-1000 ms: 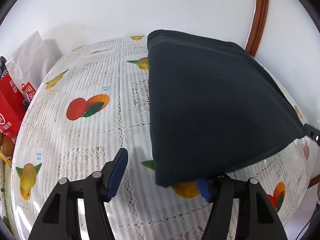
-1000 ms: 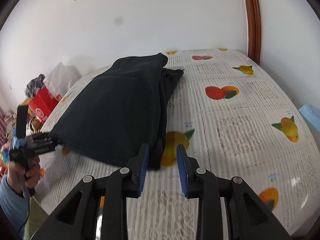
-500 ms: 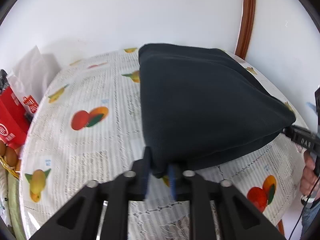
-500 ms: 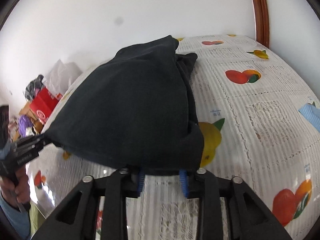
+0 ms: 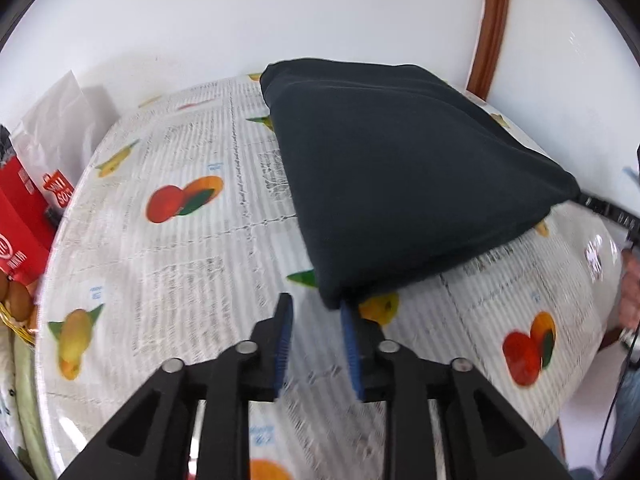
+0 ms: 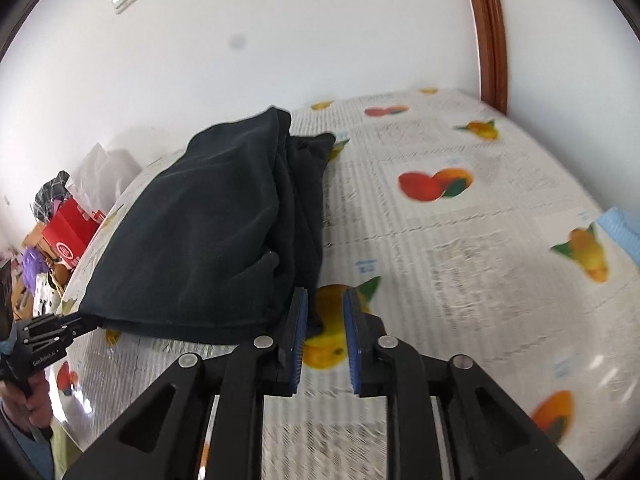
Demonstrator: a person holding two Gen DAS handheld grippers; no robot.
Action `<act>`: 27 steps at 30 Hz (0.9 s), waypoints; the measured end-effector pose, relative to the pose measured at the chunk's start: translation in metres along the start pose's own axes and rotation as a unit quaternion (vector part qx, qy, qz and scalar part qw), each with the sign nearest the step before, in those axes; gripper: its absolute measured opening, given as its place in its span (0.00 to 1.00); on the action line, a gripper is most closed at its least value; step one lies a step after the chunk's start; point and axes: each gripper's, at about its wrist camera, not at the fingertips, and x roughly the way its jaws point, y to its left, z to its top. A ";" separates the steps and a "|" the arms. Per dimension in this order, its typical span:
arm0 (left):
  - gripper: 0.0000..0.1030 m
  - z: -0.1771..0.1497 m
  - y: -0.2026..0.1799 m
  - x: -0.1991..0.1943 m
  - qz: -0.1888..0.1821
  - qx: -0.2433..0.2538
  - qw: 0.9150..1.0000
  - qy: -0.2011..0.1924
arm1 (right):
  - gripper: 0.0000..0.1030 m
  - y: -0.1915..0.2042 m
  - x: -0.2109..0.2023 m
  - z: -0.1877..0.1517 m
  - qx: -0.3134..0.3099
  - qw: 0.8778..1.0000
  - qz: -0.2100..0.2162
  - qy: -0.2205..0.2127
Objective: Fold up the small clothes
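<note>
Dark folded garment lies on the desk, on the fruit-print tablecloth, toward the wall side; right wrist view shows it stacked in several layers with the fold edges facing right. Left gripper: fingers have just been opening, now a narrow gap with nothing between the blue pads; the right-hand finger sits just at the garment's near corner, whether it touches the cloth I can't tell, but there is no pinch. Right gripper: fingers have just opened a bit too, small gap, only tablecloth visible between them; the left-hand finger is just beside the garment's near right corner, not clamped on it. In the left wrist view the right gripper shows at the garment's far right corner, tip hidden behind the cloth. In the right wrist view the left gripper shows at the garment's lower left corner, held by a hand. Red boxes and a white bag sit off the desk's left edge. Both frames motion-blurred.
</note>
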 end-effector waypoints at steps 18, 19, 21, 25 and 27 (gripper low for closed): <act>0.49 0.035 -0.006 0.039 -0.021 0.008 1.000 0.003 | 0.15 0.014 0.025 0.002 -0.027 1.000 -0.010 0.004; 0.48 0.038 -0.007 0.038 -0.021 0.014 1.000 0.003 | 0.15 0.016 0.023 0.006 -0.032 0.999 -0.013 0.009; 0.48 0.047 -0.005 0.032 -0.031 0.018 0.999 0.003 | 0.16 0.019 0.017 0.020 -0.043 0.999 -0.011 0.010; 0.53 0.071 0.007 0.024 -0.021 0.013 0.999 -0.020 | 0.24 0.030 0.024 0.062 -0.049 0.999 0.006 0.006; 0.55 0.080 0.017 0.026 -0.012 0.006 1.000 -0.022 | 0.28 0.038 0.041 0.085 -0.045 0.999 0.013 0.012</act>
